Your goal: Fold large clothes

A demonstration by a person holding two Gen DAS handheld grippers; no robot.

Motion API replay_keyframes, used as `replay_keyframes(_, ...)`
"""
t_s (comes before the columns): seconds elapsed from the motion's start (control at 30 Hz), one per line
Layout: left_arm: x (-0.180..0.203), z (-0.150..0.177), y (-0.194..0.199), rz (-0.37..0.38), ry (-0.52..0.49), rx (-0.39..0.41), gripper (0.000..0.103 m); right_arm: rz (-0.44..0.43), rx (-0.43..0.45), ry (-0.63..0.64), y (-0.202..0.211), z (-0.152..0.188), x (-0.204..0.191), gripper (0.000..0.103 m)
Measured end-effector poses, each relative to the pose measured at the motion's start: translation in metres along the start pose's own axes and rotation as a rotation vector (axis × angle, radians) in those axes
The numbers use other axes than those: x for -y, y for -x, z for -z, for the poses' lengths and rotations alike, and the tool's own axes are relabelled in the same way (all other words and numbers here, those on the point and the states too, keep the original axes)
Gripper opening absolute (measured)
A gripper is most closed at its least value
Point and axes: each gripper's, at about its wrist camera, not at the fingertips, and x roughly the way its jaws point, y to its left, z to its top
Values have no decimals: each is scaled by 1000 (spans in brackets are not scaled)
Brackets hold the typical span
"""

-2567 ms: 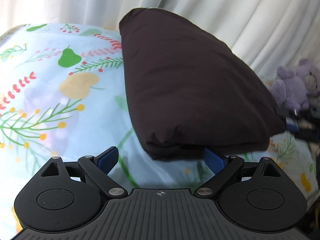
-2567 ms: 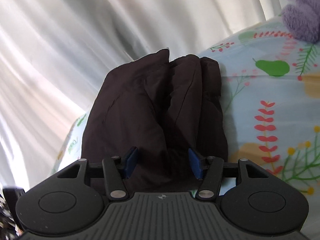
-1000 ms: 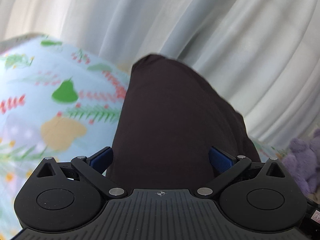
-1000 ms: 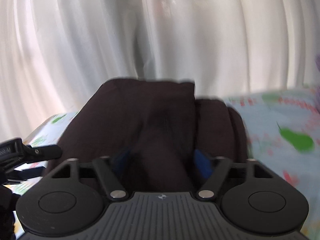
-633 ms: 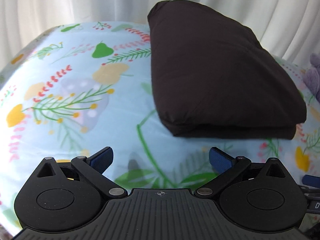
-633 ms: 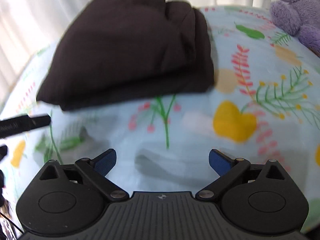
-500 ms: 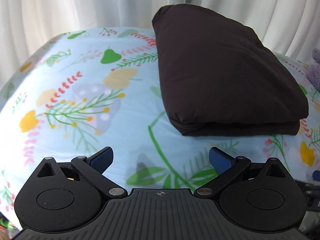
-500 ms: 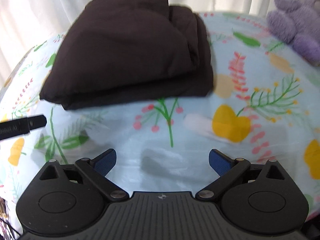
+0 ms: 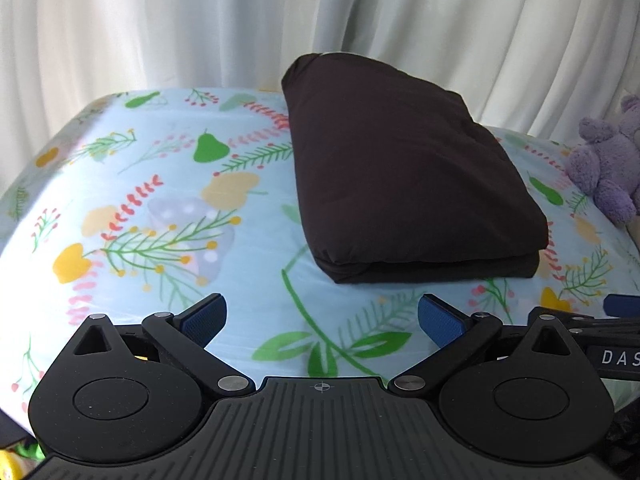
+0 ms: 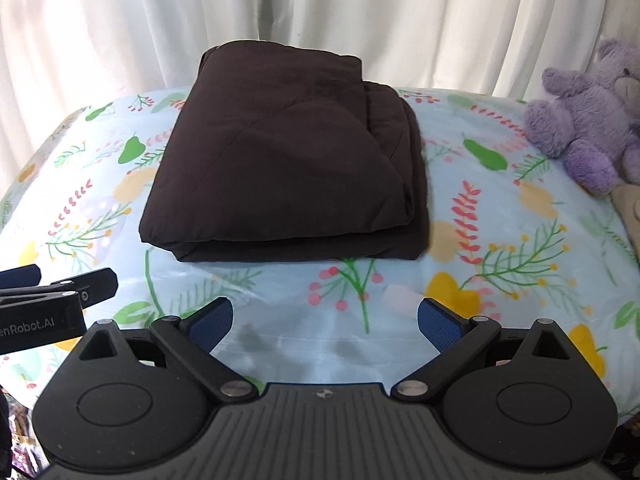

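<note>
White lettering shows on the black gripper bodies where each camera catches the other tool: "DAS" at the right edge of the left wrist view, cut off by the frame, and "enRobot.AI" at the left edge of the right wrist view, its first letters likewise cut off. The folded garment (image 9: pixel 404 176) is a dark brown, almost black, soft matte cloth, stacked in layers into a thick rounded-corner rectangle; in the right wrist view (image 10: pixel 288 160) a second fold peeks out along its right side, though the dark fabric makes the exact number of layers hard to judge. It lies on the bed sheet (image 9: pixel 160 208), a smooth pale blue fabric printed with green pears, yellow fruit, red berries and leafy sprigs. Behind hangs a white pleated curtain (image 9: pixel 160 20), and a plush purple teddy bear (image 10: pixel 584 120) sits at the right of the bed. The left gripper (image 9: pixel 320 316) has its jaws spread wide, blue textured pads over bare sheet, holding nothing. The right gripper (image 10: pixel 324 320) has just been opening its jaws; they stand wide apart with nothing between them, short of the garment's near edge.
</note>
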Motion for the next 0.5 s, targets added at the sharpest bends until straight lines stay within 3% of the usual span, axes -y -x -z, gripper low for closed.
replay_keyframes(0.5,10,4,-8,-6,-28,-56,103,-10,-31,-27,-6,1,4,99)
